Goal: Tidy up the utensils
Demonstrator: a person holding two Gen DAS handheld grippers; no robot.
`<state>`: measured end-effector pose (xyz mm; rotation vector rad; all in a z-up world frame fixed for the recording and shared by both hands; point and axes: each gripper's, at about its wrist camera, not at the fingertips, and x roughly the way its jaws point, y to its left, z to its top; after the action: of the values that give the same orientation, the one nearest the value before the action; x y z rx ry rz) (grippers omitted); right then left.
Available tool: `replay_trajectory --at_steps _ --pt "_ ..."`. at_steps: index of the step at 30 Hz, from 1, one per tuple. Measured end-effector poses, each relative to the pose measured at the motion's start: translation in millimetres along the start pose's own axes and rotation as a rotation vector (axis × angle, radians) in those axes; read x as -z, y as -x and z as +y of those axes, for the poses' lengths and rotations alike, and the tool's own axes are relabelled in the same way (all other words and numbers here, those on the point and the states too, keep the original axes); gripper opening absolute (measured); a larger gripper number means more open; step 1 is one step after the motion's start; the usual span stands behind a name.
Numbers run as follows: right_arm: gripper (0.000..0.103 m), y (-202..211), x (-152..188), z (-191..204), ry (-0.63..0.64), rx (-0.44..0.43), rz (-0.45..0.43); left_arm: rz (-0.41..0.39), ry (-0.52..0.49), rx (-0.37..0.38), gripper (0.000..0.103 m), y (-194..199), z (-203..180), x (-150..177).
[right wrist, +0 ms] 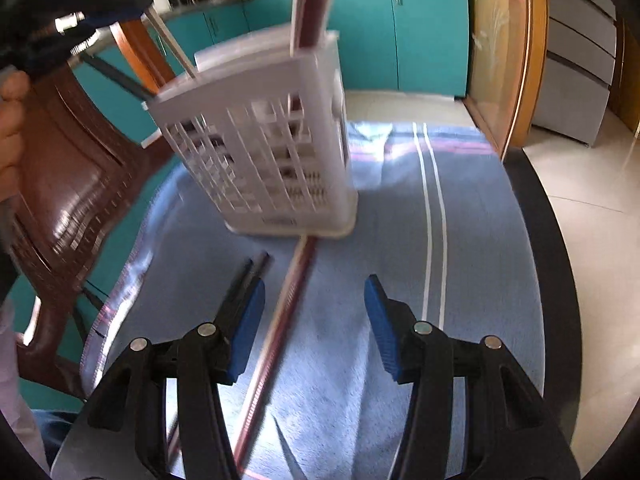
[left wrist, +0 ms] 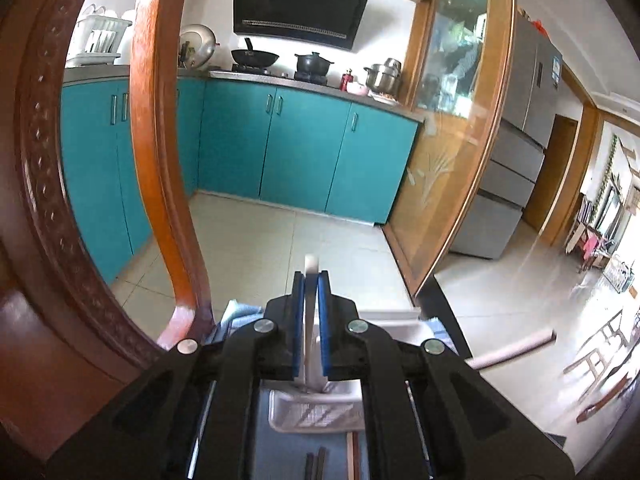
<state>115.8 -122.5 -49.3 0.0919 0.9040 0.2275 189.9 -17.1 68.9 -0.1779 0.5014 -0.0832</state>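
Observation:
My left gripper (left wrist: 311, 280) is shut on a white chopstick (left wrist: 311, 266), whose lower end reaches into the white slotted utensil basket (left wrist: 316, 412). In the right wrist view the left gripper (right wrist: 136, 6) sits at the upper left, with the white chopstick (right wrist: 172, 48) slanting into the basket (right wrist: 272, 140). Red-brown chopsticks (right wrist: 316, 0) stand in the basket. My right gripper (right wrist: 314, 286) is open just above the blue cloth (right wrist: 480, 240). A red-brown chopstick pair (right wrist: 280, 328) lies on the cloth between its fingers, untouched. A dark pair (right wrist: 250, 274) lies by the left finger.
A brown wooden chair (right wrist: 68, 184) stands close on the left, and a person's hand (right wrist: 10, 128) shows beside it. The dark round table edge (right wrist: 560, 280) curves on the right, with tiled floor beyond. Teal kitchen cabinets (left wrist: 300, 148) are behind.

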Motion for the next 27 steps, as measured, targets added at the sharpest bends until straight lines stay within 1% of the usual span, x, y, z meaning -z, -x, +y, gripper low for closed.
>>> replay_trajectory --at_steps 3,5,8,10,12,13,14,16,17,18,20,22,25,27 --pt "0.051 -7 6 4 0.020 0.000 0.027 -0.016 -0.008 -0.002 0.011 19 6 10" --pt "0.051 -15 9 8 0.032 -0.010 0.049 -0.035 -0.011 -0.008 0.020 33 11 17" --pt "0.051 -28 15 15 0.046 -0.029 0.085 -0.059 -0.011 -0.014 0.023 55 19 34" --pt "0.050 -34 19 24 0.072 -0.030 0.106 -0.059 -0.015 -0.003 0.023 63 22 44" --pt "0.050 -40 23 33 0.102 -0.017 0.120 -0.051 -0.030 -0.014 0.025 70 26 60" --pt "0.049 -43 26 36 0.112 -0.012 0.127 -0.045 -0.036 -0.017 0.026 70 25 62" --pt "0.044 -45 28 38 0.119 -0.005 0.135 -0.033 -0.042 -0.022 0.028 71 26 68" --pt "0.031 -47 31 44 0.144 0.035 0.123 -0.019 -0.040 -0.025 0.030 71 30 72" --pt "0.018 -46 32 47 0.156 0.045 0.122 -0.013 -0.035 -0.028 0.031 71 32 74" --pt "0.017 -47 32 47 0.150 0.037 0.127 -0.006 -0.026 -0.029 0.031 70 35 76" --pt "0.013 -45 32 44 0.115 -0.009 0.146 0.031 0.008 -0.010 0.031 67 41 82" --pt "0.007 -39 31 42 0.101 -0.019 0.148 0.074 0.037 0.006 0.032 61 44 87" --pt "0.007 -23 27 28 0.053 -0.029 0.122 0.158 0.057 0.005 0.032 47 44 99" --pt "0.007 -16 27 17 0.017 -0.024 0.108 0.195 0.045 0.008 0.032 40 40 105"
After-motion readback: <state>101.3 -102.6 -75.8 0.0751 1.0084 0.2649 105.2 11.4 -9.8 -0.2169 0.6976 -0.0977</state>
